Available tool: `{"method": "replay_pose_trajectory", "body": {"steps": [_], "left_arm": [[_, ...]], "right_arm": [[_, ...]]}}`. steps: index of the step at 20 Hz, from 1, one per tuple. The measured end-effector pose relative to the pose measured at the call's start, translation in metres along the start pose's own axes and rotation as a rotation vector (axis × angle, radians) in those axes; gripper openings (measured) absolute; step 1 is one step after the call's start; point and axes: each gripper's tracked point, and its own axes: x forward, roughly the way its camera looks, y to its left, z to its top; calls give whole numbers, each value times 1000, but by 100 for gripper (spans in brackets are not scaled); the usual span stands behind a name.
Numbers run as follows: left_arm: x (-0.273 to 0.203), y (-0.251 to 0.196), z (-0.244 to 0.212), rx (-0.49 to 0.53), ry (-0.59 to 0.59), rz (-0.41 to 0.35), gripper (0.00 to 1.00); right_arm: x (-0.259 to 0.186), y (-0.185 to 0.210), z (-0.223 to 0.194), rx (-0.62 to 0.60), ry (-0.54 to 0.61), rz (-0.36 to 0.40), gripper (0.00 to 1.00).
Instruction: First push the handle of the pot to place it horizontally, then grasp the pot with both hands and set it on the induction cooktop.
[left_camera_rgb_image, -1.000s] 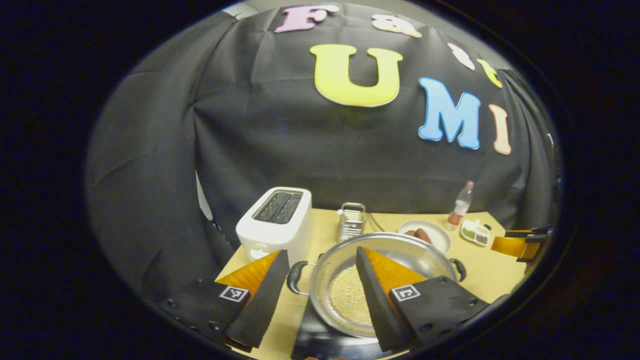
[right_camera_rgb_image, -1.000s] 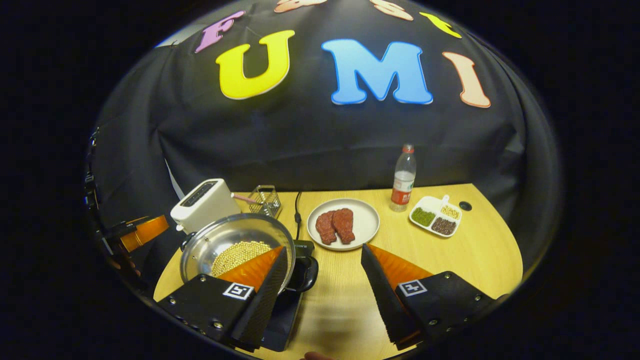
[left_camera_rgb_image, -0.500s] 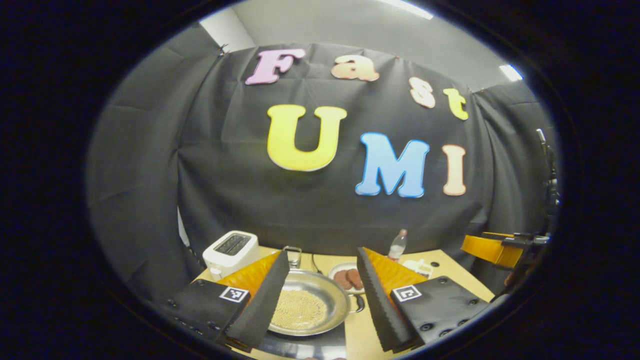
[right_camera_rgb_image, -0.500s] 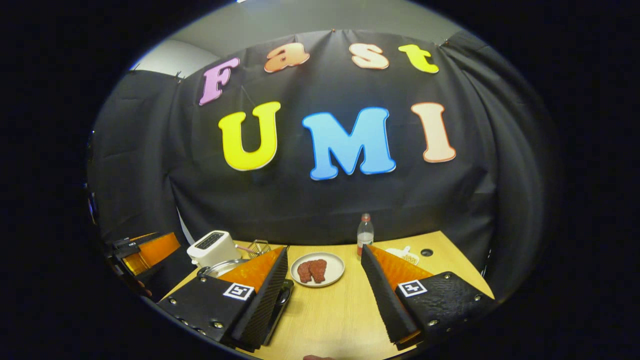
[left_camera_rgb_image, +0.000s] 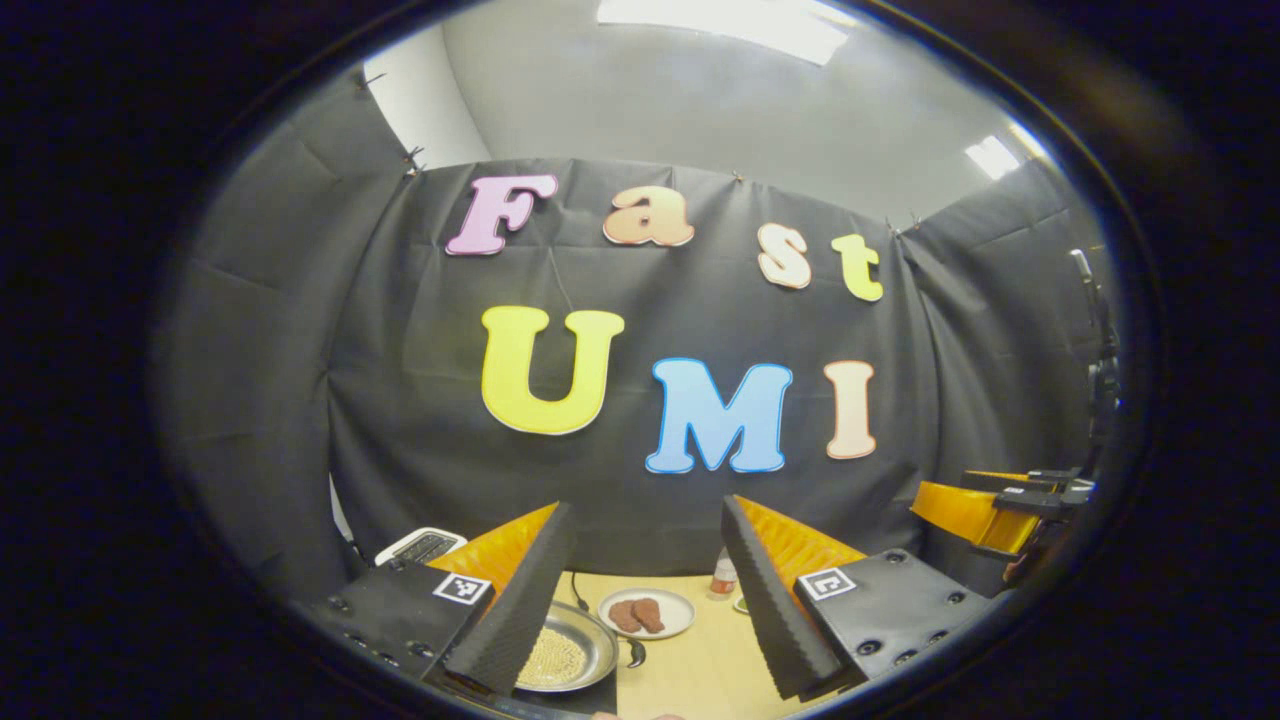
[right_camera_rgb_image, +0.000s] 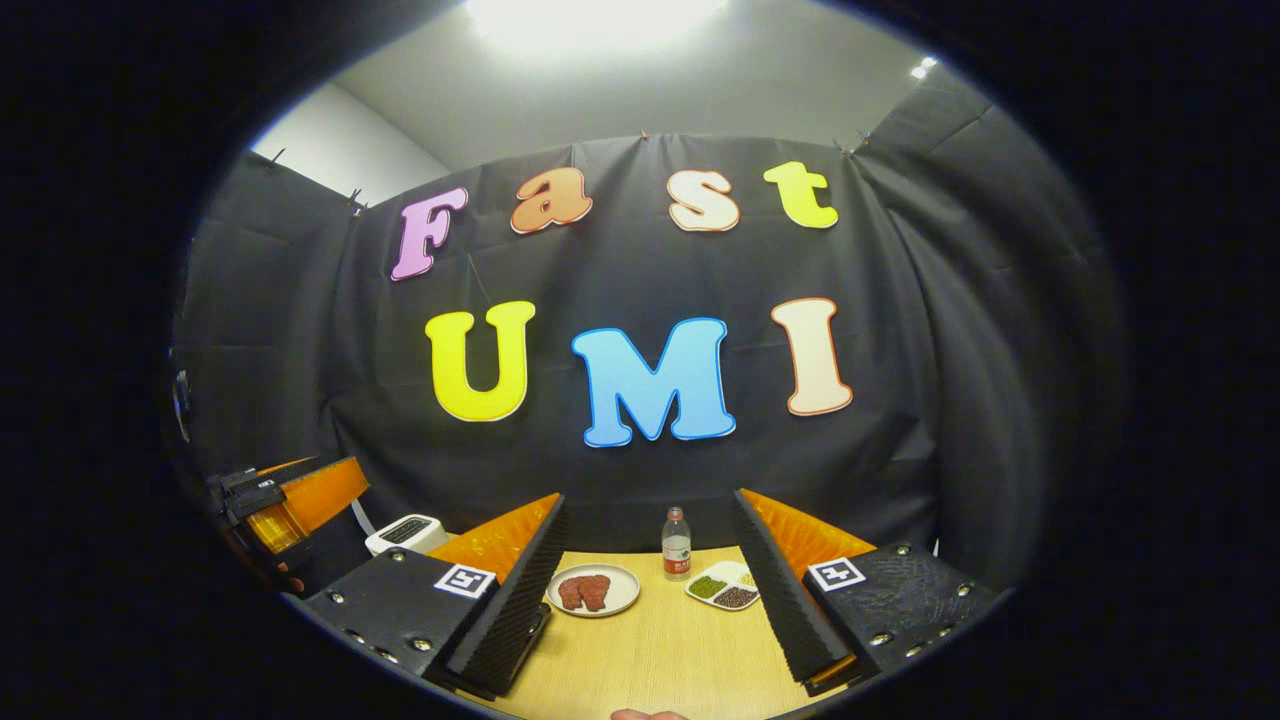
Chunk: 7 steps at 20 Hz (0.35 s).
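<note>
Nearest me, low in the left gripper view, my left gripper (left_camera_rgb_image: 645, 600) has its jaws spread wide with nothing between them; in the right gripper view my right gripper (right_camera_rgb_image: 650, 590) is spread just as wide and just as empty. Both sit high and back from the table (left_camera_rgb_image: 690, 670), pointed at the booth wall rather than down at the work, which I read as clear of the pot and not set up for a grasp. Below my left fingers the pot (left_camera_rgb_image: 562, 658) rests on the dark induction cooktop (left_camera_rgb_image: 570, 697) at the table's near edge, grain heaped in its bowl. One black side handle (left_camera_rgb_image: 638, 652) juts from its right side; the opposite one is hidden behind my left finger, so I judge the handle line runs roughly across the view, but cannot confirm it. With the pot seated there, placement looks done. Farther off: a plate of meat (left_camera_rgb_image: 646, 613), a bottle (right_camera_rgb_image: 677, 543), a divided snack dish (right_camera_rgb_image: 725, 587), a toaster (right_camera_rgb_image: 403, 533) at far left.
</note>
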Motion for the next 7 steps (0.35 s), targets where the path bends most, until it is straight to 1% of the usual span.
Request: {"method": "replay_pose_trajectory", "body": {"steps": [3,7], "left_arm": [[-3,-5,-2,-2,-2,-2,93],[-4,-5,-7,4,9,-1,93]], "right_arm": [[-6,-8,11,-12,-15,-7,98],[-9,-9,10,-6,-15,-19,98]]}}
